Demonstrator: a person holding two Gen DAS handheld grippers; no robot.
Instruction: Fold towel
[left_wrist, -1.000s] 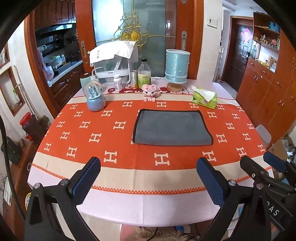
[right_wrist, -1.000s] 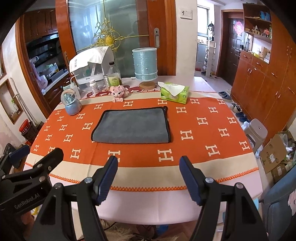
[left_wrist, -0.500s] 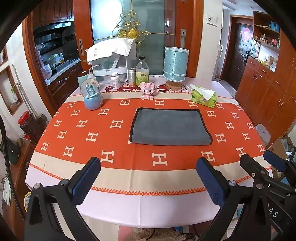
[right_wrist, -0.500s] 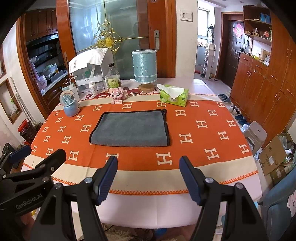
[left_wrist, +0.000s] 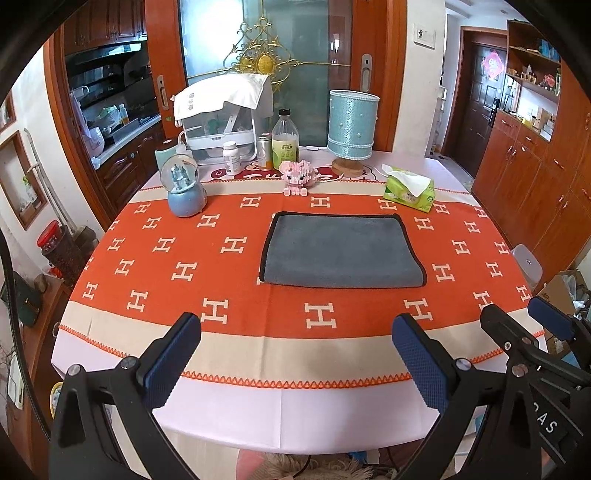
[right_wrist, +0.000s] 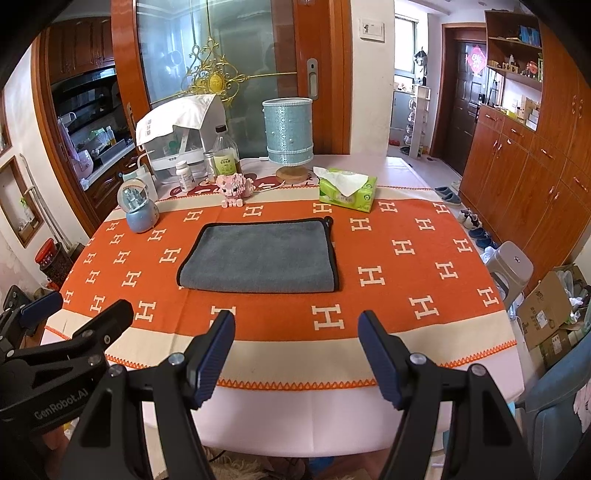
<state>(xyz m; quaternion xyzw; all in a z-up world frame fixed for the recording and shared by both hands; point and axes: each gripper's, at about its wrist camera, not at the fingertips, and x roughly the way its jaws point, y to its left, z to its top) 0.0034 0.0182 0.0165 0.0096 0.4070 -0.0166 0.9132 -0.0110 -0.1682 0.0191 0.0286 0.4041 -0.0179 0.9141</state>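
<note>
The towel (left_wrist: 341, 251) lies flat mid-counter (left_wrist: 258, 328), its near edge rounded, seemingly already doubled once. No fold is in hand yet; this looks like the approach. The left gripper (left_wrist: 295, 354) and right gripper (right_wrist: 297, 347) hover over the near edge, fingers (left_wrist: 419, 363) spread wide, empty. The next move likely calls for reaching forward to pinch the towel's corners.

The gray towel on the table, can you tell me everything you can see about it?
The gray towel looks soft and fuzzy, with thin black edging and a small black loop at its far right corner. It lies flat on the orange tablecloth, seemingly already folded once, its near edge rounded. Nothing rests on it, and neither gripper touches it.
</note>
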